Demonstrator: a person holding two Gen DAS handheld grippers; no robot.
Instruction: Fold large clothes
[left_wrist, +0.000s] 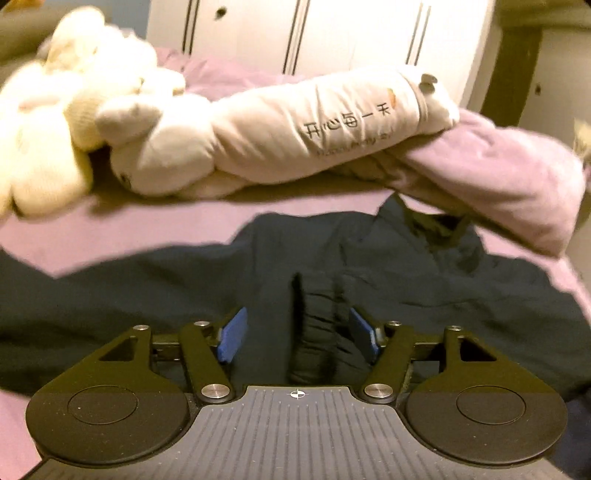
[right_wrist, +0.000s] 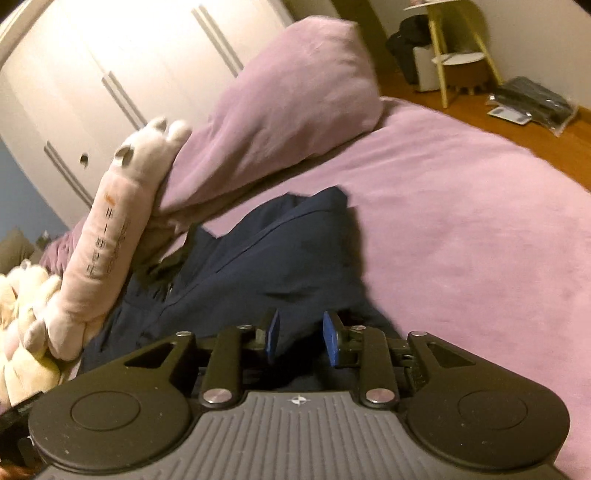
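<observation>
A large dark navy garment (left_wrist: 147, 280) (right_wrist: 258, 266) lies rumpled on the lilac bed sheet (left_wrist: 110, 229) (right_wrist: 461, 221). My left gripper (left_wrist: 298, 332) hovers low over it with its blue pads wide apart. A raised fold of the cloth (left_wrist: 317, 332) runs up between them, close to the right-hand pad and clear of the left-hand one. My right gripper (right_wrist: 301, 338) is tilted over another part of the garment. Its pads stand a narrow gap apart with navy cloth showing in the gap, and I see no pinch on it.
A long pale plush toy (left_wrist: 277, 129) (right_wrist: 110, 229) leans on a lilac pillow (left_wrist: 517, 177) (right_wrist: 288, 110) just beyond the garment. Cream plush toys (left_wrist: 55, 110) (right_wrist: 22, 332) pile at the left. A white wardrobe (left_wrist: 332, 33) stands behind. A yellow side table (right_wrist: 454, 48) is on the wooden floor.
</observation>
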